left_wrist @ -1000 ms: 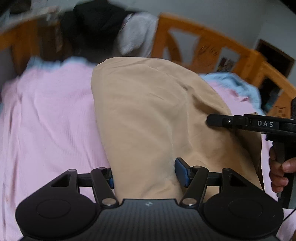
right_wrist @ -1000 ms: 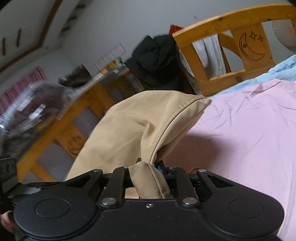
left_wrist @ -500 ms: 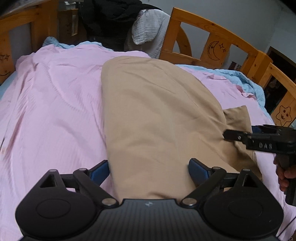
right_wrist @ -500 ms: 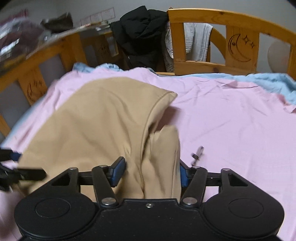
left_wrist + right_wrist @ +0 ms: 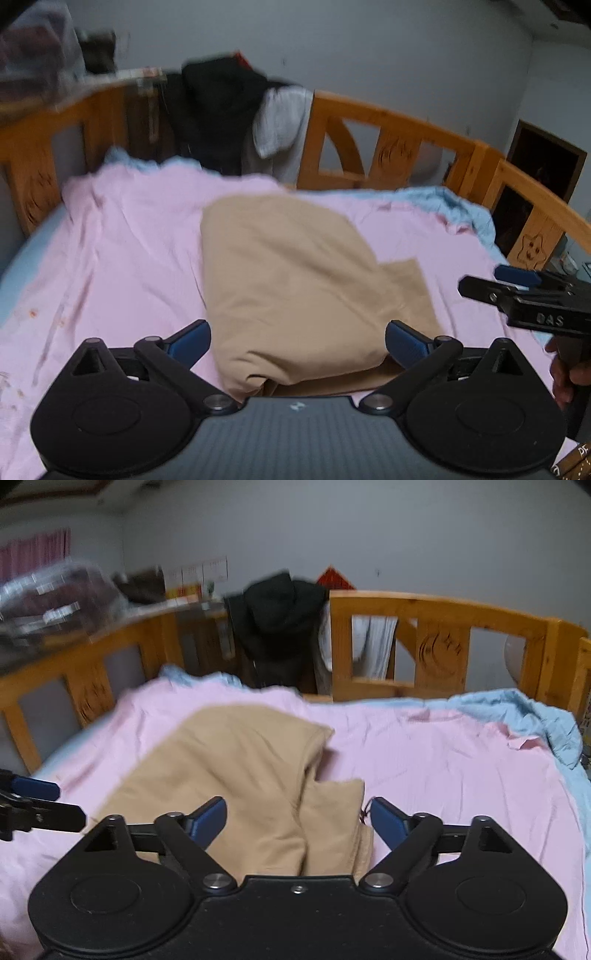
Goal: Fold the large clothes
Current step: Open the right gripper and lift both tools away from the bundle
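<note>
A tan garment [image 5: 291,284] lies folded on the pink sheet [image 5: 122,258] in the middle of the bed, its near edge doubled over in a thick roll and a flat flap sticking out on its right side. The left gripper [image 5: 297,343] hangs over that near edge; its jaws have just been opening and stand wide, the blue pads on either side of the fold and clear of the cloth. The right gripper [image 5: 297,818] is over the garment's right part, where two bunched folds lie side by side; its jaws have just been opening too and stand wide apart, the cloth below and between them but not pinched. In the left view the right gripper shows at the right edge, beside the garment, with fingers [image 5: 563,373] of a hand on its handle. A light blue sheet [image 5: 532,709] shows at the far right of the bed. Dark clothing [image 5: 280,624] and a grey cloth hang over the wooden bed frame [image 5: 436,609] behind. Both views are slightly blurred.
</note>
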`<state>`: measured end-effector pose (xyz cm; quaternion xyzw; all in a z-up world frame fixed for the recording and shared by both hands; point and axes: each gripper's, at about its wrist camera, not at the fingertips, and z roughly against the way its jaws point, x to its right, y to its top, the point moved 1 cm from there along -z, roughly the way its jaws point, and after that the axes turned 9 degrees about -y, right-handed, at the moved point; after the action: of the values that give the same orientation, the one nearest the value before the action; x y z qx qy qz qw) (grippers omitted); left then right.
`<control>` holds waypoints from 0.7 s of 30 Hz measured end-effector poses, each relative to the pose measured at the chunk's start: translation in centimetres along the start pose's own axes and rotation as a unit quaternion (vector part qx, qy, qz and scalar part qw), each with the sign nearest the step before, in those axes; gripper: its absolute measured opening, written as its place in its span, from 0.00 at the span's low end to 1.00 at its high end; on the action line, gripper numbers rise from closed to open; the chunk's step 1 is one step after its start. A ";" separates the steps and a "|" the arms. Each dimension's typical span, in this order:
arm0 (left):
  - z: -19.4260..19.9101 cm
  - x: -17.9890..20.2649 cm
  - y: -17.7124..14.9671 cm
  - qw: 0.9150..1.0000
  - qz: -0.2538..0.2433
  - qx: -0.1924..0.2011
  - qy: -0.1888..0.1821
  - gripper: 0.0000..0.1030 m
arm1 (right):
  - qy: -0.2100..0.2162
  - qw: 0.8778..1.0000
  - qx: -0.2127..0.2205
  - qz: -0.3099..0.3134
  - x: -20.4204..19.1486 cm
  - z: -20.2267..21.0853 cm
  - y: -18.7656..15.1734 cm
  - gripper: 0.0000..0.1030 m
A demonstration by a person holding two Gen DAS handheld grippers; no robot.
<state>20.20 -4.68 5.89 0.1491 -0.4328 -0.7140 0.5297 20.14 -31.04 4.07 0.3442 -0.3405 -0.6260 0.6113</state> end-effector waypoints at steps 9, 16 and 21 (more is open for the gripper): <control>7.0 2.4 -0.4 0.996 -0.019 0.073 0.049 0.99 | -0.012 0.996 0.089 -0.008 -1.3 9.9 0.2 0.99; 9.7 3.7 -2.9 0.992 -0.047 0.090 0.070 0.99 | -0.011 0.990 0.138 -0.042 -2.9 15.4 -2.1 0.99; 11.1 4.2 -5.4 0.987 -0.057 0.115 0.094 0.99 | -0.033 0.986 0.152 -0.055 -4.2 17.7 -4.4 0.99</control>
<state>7.71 -3.00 9.17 0.2995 -0.4511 -0.6713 0.5061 2.88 -26.64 9.79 0.4305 -0.4326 -0.6108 0.5045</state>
